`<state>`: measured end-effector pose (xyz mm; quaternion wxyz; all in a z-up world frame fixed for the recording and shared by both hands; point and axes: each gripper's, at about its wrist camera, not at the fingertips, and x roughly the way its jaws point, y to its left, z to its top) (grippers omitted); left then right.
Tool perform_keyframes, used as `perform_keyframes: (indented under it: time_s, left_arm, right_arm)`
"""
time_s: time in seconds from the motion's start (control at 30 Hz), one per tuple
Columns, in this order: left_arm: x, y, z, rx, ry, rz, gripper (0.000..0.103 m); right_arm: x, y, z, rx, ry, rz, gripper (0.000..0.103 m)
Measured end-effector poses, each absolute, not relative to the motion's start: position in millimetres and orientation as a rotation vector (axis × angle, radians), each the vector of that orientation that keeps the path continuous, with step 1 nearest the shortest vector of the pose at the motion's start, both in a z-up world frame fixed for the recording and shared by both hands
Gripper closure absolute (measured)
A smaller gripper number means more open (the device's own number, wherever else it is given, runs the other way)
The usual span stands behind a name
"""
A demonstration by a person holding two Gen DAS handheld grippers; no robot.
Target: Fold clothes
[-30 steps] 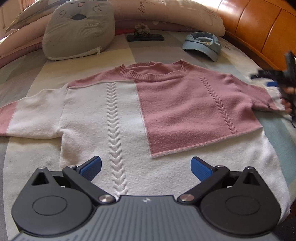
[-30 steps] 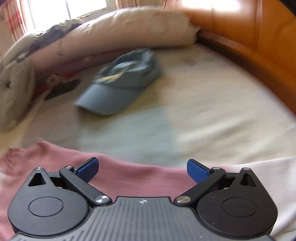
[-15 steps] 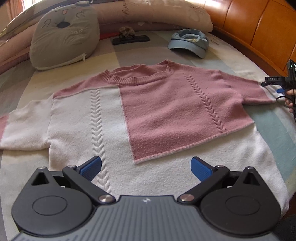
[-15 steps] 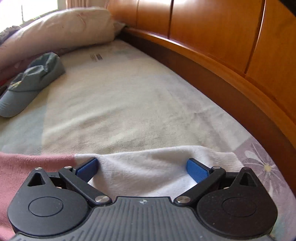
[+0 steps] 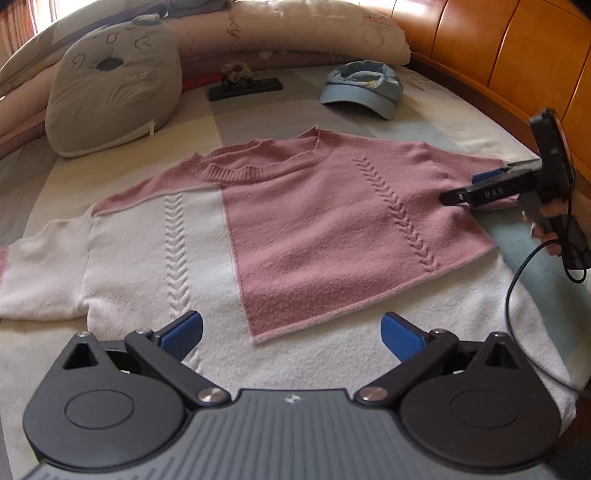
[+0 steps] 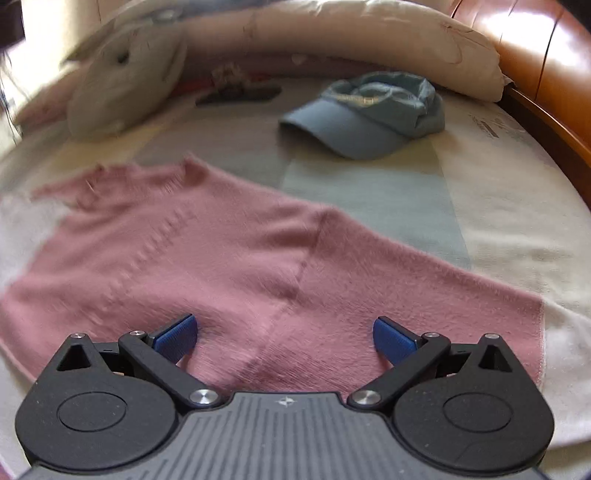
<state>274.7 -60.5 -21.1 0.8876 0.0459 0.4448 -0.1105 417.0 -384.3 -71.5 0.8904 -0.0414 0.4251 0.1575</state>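
Note:
A pink and white knit sweater (image 5: 295,229) lies flat, front up, on the bed. My left gripper (image 5: 291,332) hovers open over its white lower part near the hem, with nothing between the blue pads. In the right wrist view my right gripper (image 6: 284,338) stands open just above the pink sleeve (image 6: 369,280) near the shoulder seam. That same right gripper (image 5: 476,186) shows in the left wrist view at the sweater's right sleeve, held by a hand (image 5: 550,221).
A blue cap (image 5: 360,90) lies beyond the sweater, with a grey cat cushion (image 5: 114,99), long pillows (image 5: 295,33) and a dark flat object (image 5: 245,88) further back. A wooden headboard (image 5: 517,55) runs along the right. A cable (image 5: 521,288) hangs from the right gripper.
The right gripper has swung left, from the white cuff and headboard side, onto the pink sleeve near the shoulder. The left gripper has shifted only slightly. Both stayed open.

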Motion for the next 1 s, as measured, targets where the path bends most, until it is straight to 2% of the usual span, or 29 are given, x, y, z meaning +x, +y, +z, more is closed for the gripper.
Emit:
perform_keyframes:
  time_s: [0.23, 0.43, 0.7, 1.0]
  left_arm:
    - [269.8, -26.3, -40.3, 0.025, 0.974, -0.165, 0.001]
    - [282.8, -9.1, -32.4, 0.03, 0.93, -0.18, 0.001]
    - [324.9, -0.3, -40.4, 0.038, 0.839, -0.284, 0.001]
    - [315.5, 3.8, -69.0, 0.108, 0.835, -0.284, 0.001]
  right_arm:
    - [403.3, -455.7, -67.7, 0.01, 0.874, 0.328, 0.0]
    - [400.7, -450.4, -54.2, -0.005, 0.895, 0.21, 0.0]
    - [383.3, -349.0, -21.5, 0.016, 0.782, 0.459, 0.0]
    - [363.1, -230.8, -61.7, -0.175, 0.83, 0.516, 0.0]
